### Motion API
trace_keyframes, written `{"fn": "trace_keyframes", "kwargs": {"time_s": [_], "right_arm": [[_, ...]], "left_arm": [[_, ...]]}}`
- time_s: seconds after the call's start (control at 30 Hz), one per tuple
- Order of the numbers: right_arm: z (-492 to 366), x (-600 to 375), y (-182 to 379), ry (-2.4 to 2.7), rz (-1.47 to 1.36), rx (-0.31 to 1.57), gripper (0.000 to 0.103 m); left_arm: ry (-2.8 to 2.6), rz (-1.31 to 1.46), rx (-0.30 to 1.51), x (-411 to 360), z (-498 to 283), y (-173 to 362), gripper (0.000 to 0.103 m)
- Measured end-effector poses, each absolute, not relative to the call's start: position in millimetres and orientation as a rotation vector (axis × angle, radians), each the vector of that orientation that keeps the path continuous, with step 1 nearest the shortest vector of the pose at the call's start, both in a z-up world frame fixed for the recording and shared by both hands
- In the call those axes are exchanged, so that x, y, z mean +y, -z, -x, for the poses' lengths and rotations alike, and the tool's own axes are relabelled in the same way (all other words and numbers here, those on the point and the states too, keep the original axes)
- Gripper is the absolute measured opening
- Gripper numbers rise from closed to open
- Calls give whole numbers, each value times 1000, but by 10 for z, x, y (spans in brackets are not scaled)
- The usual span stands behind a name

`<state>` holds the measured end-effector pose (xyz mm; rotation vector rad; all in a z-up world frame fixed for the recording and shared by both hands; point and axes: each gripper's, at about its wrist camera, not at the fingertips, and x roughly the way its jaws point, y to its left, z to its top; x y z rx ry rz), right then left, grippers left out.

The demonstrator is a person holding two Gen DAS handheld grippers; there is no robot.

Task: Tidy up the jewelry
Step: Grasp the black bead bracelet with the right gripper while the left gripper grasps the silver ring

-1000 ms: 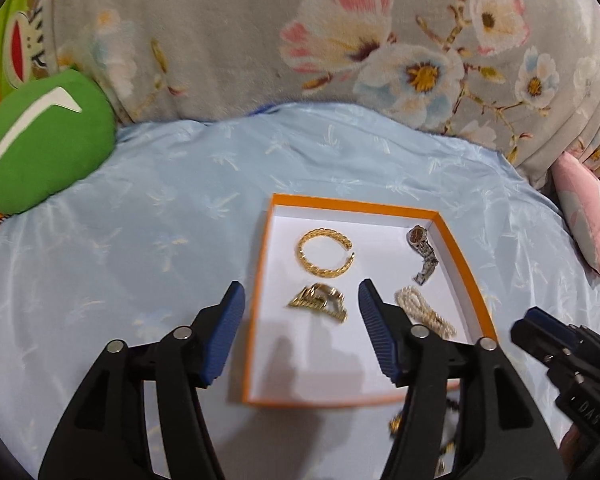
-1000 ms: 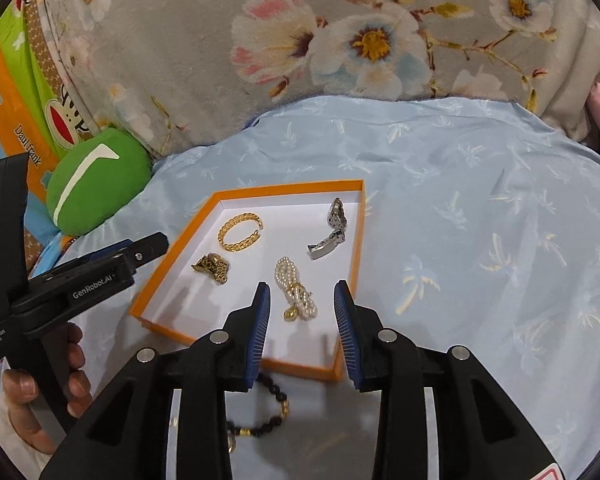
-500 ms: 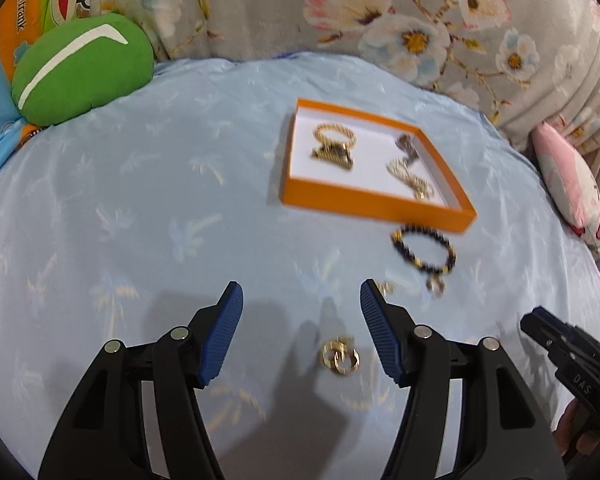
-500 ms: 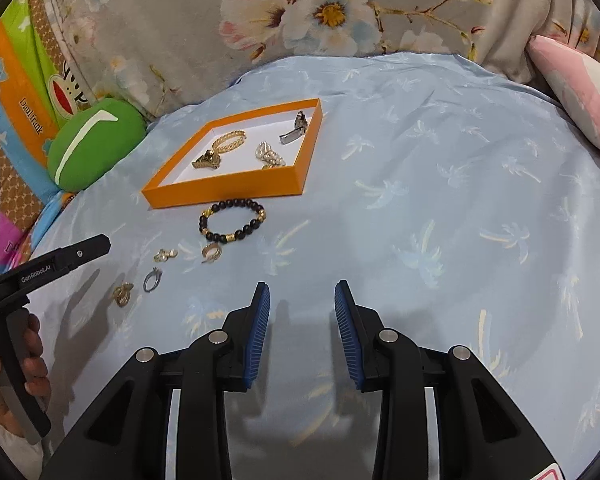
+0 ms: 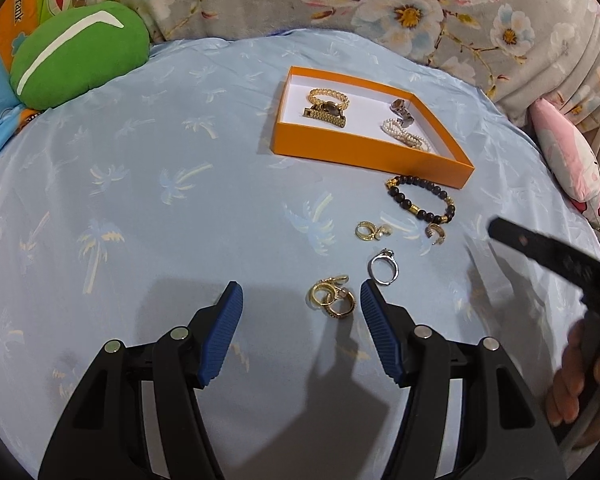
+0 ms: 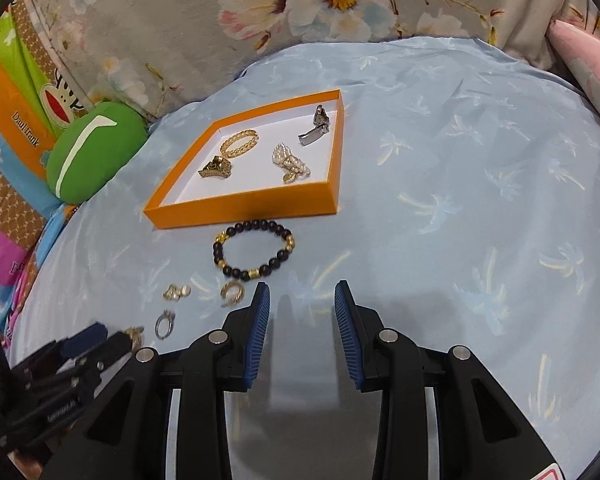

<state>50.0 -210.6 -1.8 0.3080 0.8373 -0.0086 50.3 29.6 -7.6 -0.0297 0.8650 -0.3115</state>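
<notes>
Left wrist view: left hand-held gripper (image 5: pixel 302 300) spread, empty. Gold ring cluster (image 5: pixel 333 300) on blue bed sheet (image 5: pixel 140 220), between tips, nearer right pad, w/o contact. Judged light, stiff, slippery, may skid on sheet; pinch across bands. Orange tray (image 5: pixel 364 156) well beyond cluster.

Right wrist view: right hand-held gripper (image 6: pixel 302 300) part-spread, empty. Bead bracelet (image 6: pixel 253 249) just beyond tips, on tray's near side; judged floppy, grab one strand.

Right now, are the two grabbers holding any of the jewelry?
No. The left gripper is open around the gold rings without touching them, and the right gripper is open over bare cloth.
</notes>
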Motion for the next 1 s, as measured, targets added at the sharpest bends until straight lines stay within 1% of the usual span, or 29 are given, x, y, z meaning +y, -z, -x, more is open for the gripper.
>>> {"fn": "trace_keyframes", "kwargs": {"time_s": [0.2, 0.27, 0.3, 0.33, 0.37, 0.53, 0.8, 1.0], "right_arm": [[-880, -2003, 80, 24, -250, 863, 24], [-958, -1950, 106, 37, -217, 878, 20], [-1003, -1919, 137, 42, -202, 895, 15], [-1012, -1893, 150, 55, -189, 892, 13], [-1011, -1871, 145, 61, -173, 896, 12], [-917, -1875, 135, 60, -167, 894, 4], [-494, -2103, 133, 94, -252, 876, 4], [-221, -2207, 142, 99, -296, 871, 4]], "left_arm": [[320, 25, 863, 291, -493, 93, 60], [324, 24, 863, 289, -481, 90, 62], [325, 19, 863, 282, -480, 93, 62], [324, 15, 863, 278, -474, 90, 62], [324, 11, 863, 272, -473, 90, 62], [323, 3, 863, 254, -464, 89, 63], [328, 3, 862, 239, -467, 76, 62], [352, -34, 843, 86, -451, 31, 62]]}}
